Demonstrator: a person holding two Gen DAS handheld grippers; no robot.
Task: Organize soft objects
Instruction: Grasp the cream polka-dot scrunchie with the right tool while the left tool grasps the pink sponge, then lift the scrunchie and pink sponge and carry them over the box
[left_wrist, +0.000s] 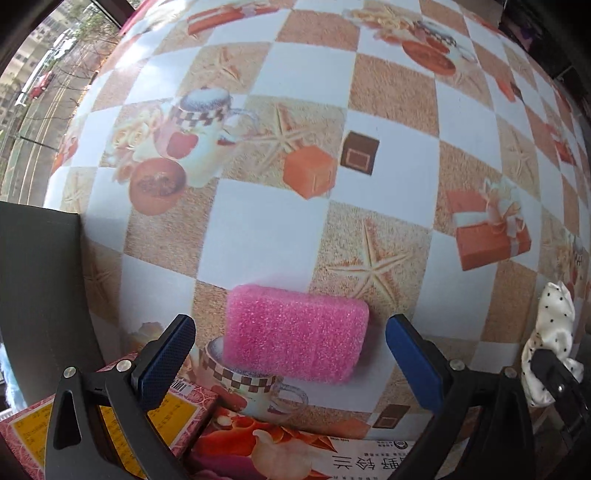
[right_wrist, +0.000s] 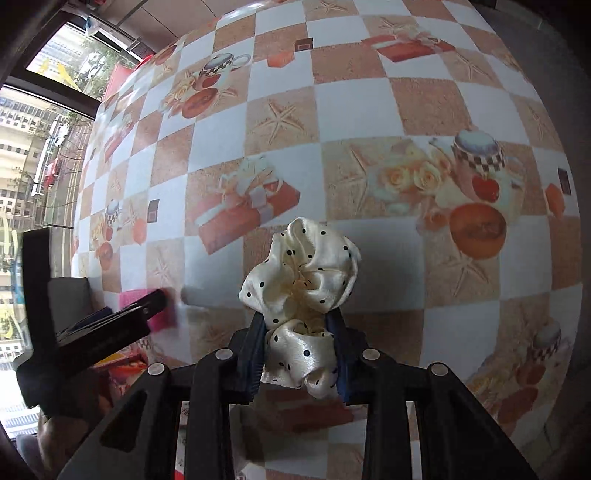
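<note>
Two hand-held tongs work over a tabletop (left_wrist: 391, 96) covered in a checked cloth printed with starfish, cups and gift boxes. The left tongs (left_wrist: 290, 345) point straight down with their blue pads spread wide. A pink sponge (left_wrist: 295, 334) lies flat on the cloth between them, and neither pad touches it. Just right of them, the right tongs (right_wrist: 300, 345) are pressed together on a cream scrunchie (right_wrist: 303, 280) with black dots, pinching its lower folds while the rest puffs out above the cloth. Printed boxes (left_wrist: 184, 413) sit at the near edge, beside the sponge.
</note>
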